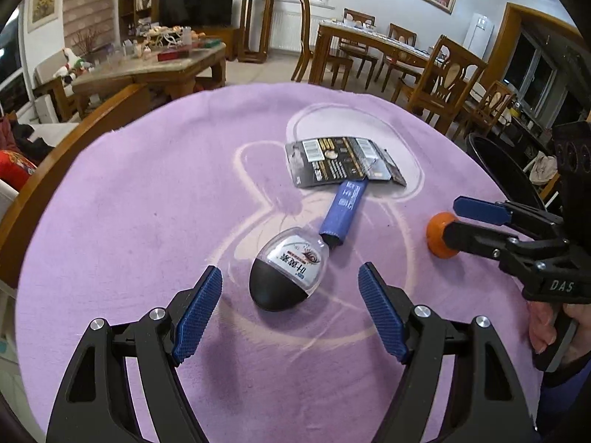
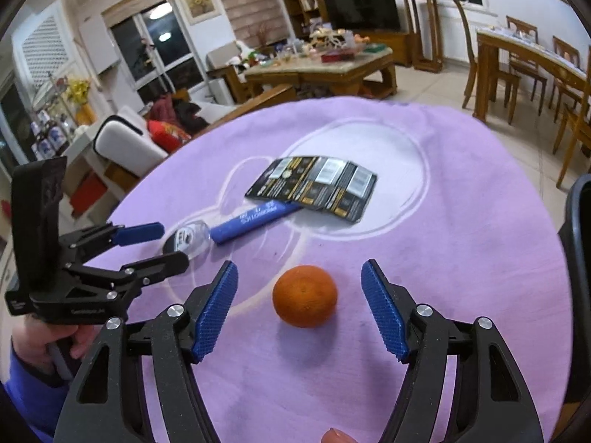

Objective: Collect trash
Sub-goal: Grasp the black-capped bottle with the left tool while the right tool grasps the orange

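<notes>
On the purple cloth [image 1: 147,221] lie an egg-shaped clear and black plastic package [image 1: 286,277], a blue stick sachet [image 1: 345,212] and a black printed card pack [image 1: 341,162]. An orange [image 2: 304,295] sits to their right. My left gripper [image 1: 290,295] is open, its fingers either side of the egg-shaped package. My right gripper [image 2: 299,302] is open with the orange between its fingers. In the right wrist view the package [image 2: 190,240], sachet [image 2: 255,221] and card pack [image 2: 314,186] lie beyond. The orange also shows in the left wrist view [image 1: 441,234].
A dark bin rim [image 1: 495,170] stands off the table's right edge, also in the right wrist view [image 2: 576,258]. A wooden armrest [image 1: 74,136] borders the left. Dining chairs and tables stand behind.
</notes>
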Action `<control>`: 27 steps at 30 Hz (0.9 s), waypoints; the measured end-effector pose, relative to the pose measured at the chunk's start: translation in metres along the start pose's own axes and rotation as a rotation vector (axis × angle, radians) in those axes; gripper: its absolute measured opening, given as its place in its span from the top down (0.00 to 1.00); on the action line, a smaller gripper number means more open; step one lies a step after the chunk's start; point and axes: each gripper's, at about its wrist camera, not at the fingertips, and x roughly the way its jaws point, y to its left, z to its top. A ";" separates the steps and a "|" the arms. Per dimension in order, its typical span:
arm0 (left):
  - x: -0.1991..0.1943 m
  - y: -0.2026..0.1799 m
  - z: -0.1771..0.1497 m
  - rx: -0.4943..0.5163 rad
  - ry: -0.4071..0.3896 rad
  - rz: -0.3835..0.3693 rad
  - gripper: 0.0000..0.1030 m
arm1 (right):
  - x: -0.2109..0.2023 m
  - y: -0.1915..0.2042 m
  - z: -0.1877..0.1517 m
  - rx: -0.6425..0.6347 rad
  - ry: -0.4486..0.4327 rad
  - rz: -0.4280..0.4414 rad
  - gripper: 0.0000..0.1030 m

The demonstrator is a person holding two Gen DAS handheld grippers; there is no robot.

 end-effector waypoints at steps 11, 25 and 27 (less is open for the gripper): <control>0.005 -0.004 -0.002 0.059 -0.021 0.033 0.60 | 0.019 -0.003 -0.001 -0.020 0.083 -0.048 0.60; -0.043 -0.036 0.006 0.051 -0.156 -0.036 0.60 | -0.035 -0.013 -0.005 0.012 -0.070 0.076 0.64; -0.050 -0.051 0.011 0.062 -0.182 -0.049 0.60 | -0.055 -0.021 -0.004 0.034 -0.122 0.109 0.64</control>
